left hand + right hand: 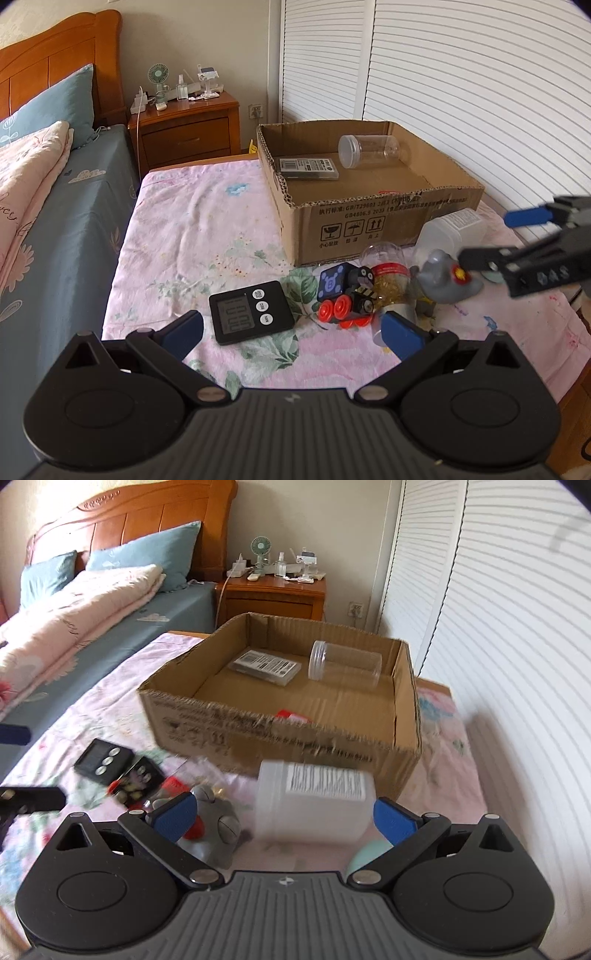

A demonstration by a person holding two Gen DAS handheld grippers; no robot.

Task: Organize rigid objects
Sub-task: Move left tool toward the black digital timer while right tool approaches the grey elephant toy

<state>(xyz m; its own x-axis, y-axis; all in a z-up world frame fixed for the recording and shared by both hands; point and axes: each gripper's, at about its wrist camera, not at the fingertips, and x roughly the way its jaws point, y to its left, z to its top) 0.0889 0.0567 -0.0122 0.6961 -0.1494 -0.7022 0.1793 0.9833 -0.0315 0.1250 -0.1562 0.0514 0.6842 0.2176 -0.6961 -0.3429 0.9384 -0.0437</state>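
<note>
Directly ahead of right tool (284, 814): white bottle (314, 801).

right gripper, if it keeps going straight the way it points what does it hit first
Most likely the white bottle, lying between the open fingers of the right gripper just ahead. The cardboard box sits behind it. Depth is blurred, so this is a guess.

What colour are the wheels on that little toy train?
Bright red-orange; the toy train with its wheels shows best in the left wrist view.
</note>
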